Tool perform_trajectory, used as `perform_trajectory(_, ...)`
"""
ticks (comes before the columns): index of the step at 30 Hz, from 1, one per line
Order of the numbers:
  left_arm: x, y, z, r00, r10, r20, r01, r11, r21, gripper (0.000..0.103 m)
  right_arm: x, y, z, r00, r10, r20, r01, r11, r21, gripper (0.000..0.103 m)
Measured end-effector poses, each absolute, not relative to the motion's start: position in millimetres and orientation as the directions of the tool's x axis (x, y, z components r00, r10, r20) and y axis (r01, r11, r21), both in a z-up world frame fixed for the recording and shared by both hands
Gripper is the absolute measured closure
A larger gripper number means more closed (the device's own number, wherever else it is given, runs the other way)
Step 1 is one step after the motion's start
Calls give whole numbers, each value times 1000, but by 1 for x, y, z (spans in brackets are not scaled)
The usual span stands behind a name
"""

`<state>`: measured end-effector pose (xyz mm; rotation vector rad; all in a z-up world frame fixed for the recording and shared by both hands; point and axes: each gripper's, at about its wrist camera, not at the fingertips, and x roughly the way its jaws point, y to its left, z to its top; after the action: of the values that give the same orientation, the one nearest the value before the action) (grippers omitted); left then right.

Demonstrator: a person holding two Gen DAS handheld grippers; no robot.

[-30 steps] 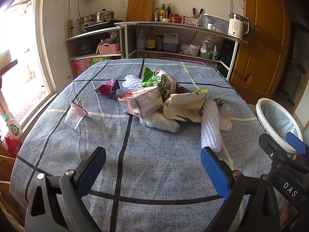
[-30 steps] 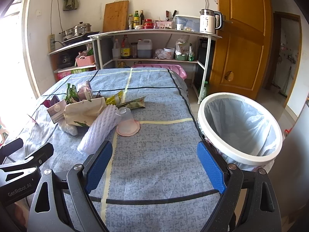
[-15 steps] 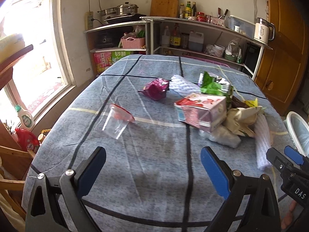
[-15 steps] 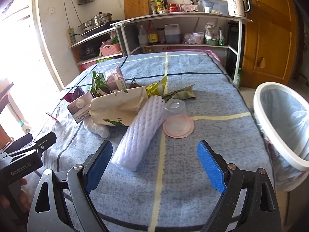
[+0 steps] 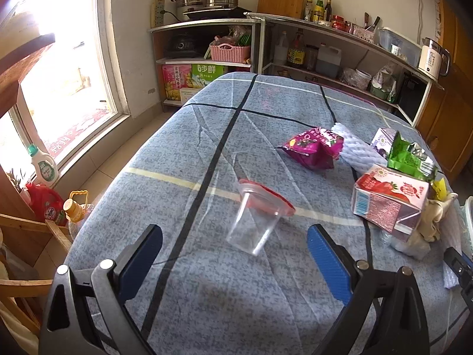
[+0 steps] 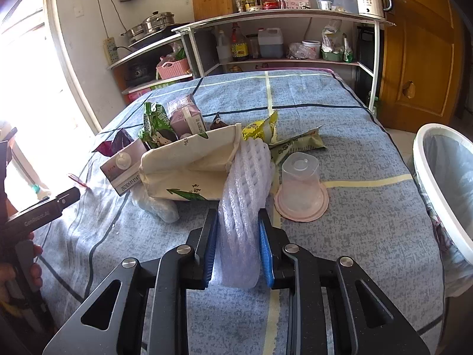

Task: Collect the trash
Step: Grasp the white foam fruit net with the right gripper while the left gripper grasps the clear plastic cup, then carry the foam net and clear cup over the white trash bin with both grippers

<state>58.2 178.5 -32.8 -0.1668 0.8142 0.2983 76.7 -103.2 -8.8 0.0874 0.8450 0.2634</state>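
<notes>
My right gripper [image 6: 239, 227] is shut on the white foam net sleeve [image 6: 246, 183], which leans against a cream paper bag [image 6: 192, 168]. An upturned clear cup on a pink lid [image 6: 300, 189] stands just right of it. The white bin with a plastic liner [image 6: 443, 177] is at the table's right edge. My left gripper [image 5: 235, 247] is open, with a tipped clear cup with a red lid [image 5: 255, 222] lying on the cloth between and just beyond its fingers. A magenta wrapper [image 5: 313, 148] and a strawberry milk carton [image 5: 390, 201] lie farther right.
The blue checked table [image 5: 207, 136] carries a heap of wrappers and cartons [image 6: 165, 130]. Shelves [image 6: 280, 38] with bottles stand behind. A window [image 5: 59, 82] and floor bottles [image 5: 44, 189] are to the left. A wooden door [image 6: 419, 47] is at the right.
My right gripper moved forward and closed on the foam net sleeve. My left gripper swung left and came closer to the tipped red-lidded cup, staying open.
</notes>
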Motion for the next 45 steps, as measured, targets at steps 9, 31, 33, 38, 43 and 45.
perform_trajectory(9, 75, 189, -42, 613, 139, -778, -315, 946, -80, 27, 69, -105, -1, 653, 257, -713, -191, 966, 173, 76)
perform_trajectory(31, 68, 170, -32, 645, 84, -760, -247, 964, -103, 73, 45, -138, 10, 693, 260, -672, -166, 965, 202, 76)
perform_trajectory(33, 68, 168, -30, 653, 118, -748, -253, 965, -68, 73, 43, -142, 9, 694, 256, -672, -158, 966, 204, 76)
perform_trajectory(38, 78, 179, -34, 649, 63, -758, -261, 954, -144, 56, 44, -146, 8, 691, 261, -674, -155, 964, 214, 76)
perform_trajectory(43, 79, 175, -36, 638, 98, -764, -279, 954, -111, 56, 44, -145, 7, 692, 255, -676, -149, 966, 212, 76)
perform_trajectory(45, 81, 175, -37, 630, 105, -770, -282, 954, -101, 70, 44, -145, 6, 690, 255, -677, -148, 966, 213, 76)
